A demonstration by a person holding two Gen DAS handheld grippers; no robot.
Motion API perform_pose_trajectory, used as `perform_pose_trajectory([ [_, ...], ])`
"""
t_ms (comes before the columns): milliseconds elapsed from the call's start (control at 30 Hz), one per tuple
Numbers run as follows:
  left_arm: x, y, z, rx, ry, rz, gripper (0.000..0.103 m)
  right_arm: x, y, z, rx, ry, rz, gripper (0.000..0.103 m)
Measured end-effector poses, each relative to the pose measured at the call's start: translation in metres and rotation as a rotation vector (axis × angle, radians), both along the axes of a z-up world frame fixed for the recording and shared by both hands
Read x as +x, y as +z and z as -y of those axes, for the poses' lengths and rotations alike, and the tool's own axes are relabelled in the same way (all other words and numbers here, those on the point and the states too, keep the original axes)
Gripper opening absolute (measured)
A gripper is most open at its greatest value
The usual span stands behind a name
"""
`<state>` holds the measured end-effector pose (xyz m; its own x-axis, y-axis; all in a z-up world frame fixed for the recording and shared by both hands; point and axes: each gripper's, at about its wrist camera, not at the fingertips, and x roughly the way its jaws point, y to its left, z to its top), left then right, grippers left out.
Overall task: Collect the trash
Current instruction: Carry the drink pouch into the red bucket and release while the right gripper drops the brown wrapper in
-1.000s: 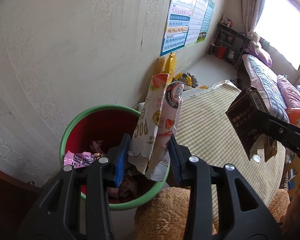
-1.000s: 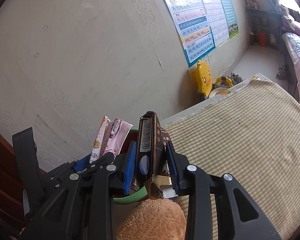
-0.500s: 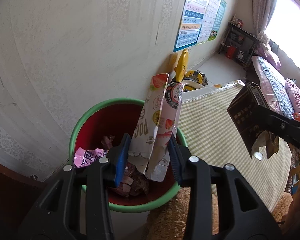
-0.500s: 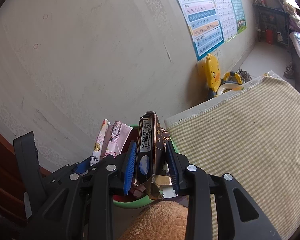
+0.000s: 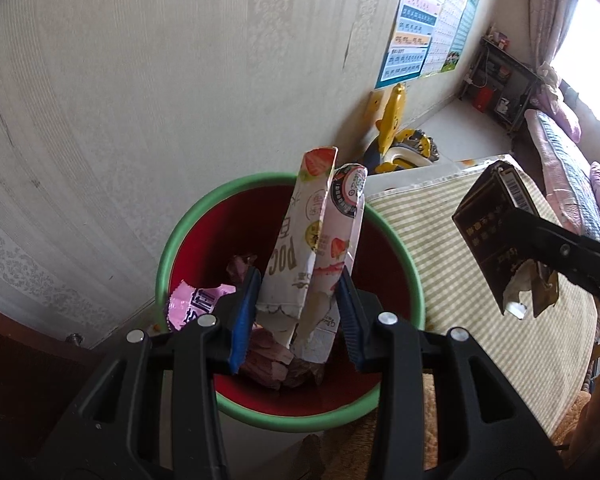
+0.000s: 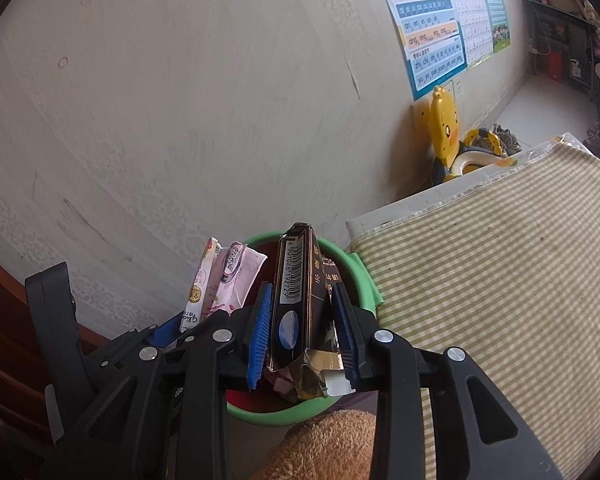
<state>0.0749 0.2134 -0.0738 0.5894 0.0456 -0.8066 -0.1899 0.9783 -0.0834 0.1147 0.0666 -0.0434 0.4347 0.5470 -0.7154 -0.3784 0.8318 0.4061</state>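
My left gripper [image 5: 298, 312] is shut on two snack wrappers [image 5: 312, 248], white and pink with strawberry print, held upright directly over the red bin with a green rim [image 5: 204, 220]. The bin holds a pink wrapper [image 5: 196, 304] and other crumpled trash. My right gripper [image 6: 304, 332] is shut on a dark brown cigarette box [image 6: 296, 292] with a barcode, above the bin's rim [image 6: 360, 276]. In the left wrist view the box [image 5: 496, 232] hangs to the right of the bin, over the striped mat. The wrappers also show in the right wrist view [image 6: 224, 284].
The bin stands against a beige wall [image 5: 160, 80], beside a low platform covered by a green striped mat [image 6: 500, 280]. A yellow duck potty seat [image 6: 448, 136] sits further along the wall. A brown plush surface [image 6: 328, 444] lies below the grippers. A dark wooden edge [image 5: 16, 360] is at left.
Both grippers have moved closer over the bin, which now sits more fully beneath the wrappers. Both keep hold of their items.
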Motion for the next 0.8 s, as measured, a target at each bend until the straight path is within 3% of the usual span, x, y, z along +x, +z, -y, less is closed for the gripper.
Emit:
perform_pose_trajectory([
  [800,0.011,-0.041,-0.023,-0.008,0.041,-0.091,0.038,0.021,-0.04,-0.029,-0.033,0.046,-0.084,0.031],
])
